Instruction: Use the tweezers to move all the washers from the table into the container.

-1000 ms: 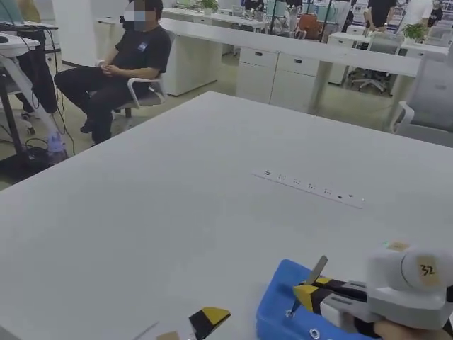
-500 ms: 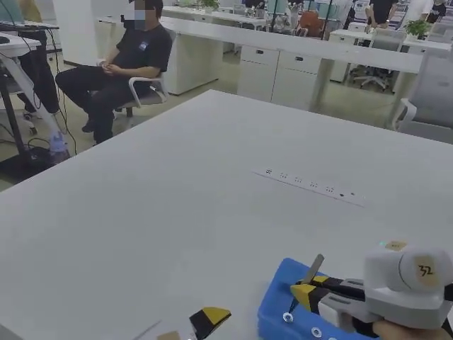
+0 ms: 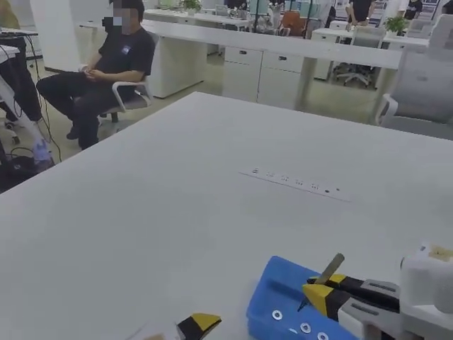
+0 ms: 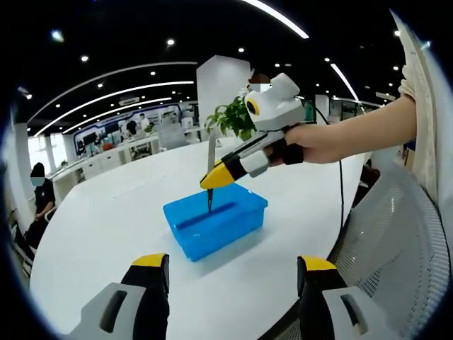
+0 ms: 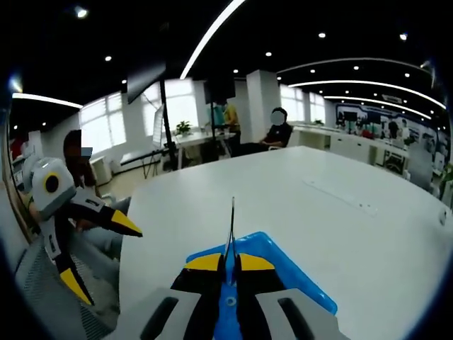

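Note:
A blue container (image 3: 263,301) sits at the table's near right, with three washers (image 3: 277,314) lying on its floor. My right gripper (image 3: 312,292) hovers over it, shut on grey tweezers (image 3: 327,270) whose tip points down into the container, just right of the nearest washer. From the left gripper view, the right gripper (image 4: 216,177) holds the tweezers (image 4: 210,166) upright above the container (image 4: 216,225). My left gripper (image 4: 232,265) stands open and holds nothing. In the right gripper view the tweezers (image 5: 231,223) rise from the shut jaws over the container (image 5: 290,273).
The white table (image 3: 163,212) has a flat power strip (image 3: 294,183) set into its middle. A person sits on a chair (image 3: 106,71) beyond the far left corner. A yellow fingertip (image 3: 199,324) of the left gripper pokes in at the near edge.
The head camera has shifted. The washer that hung at the tweezers' tip now lies on the container floor, and the tip stands slightly right of it.

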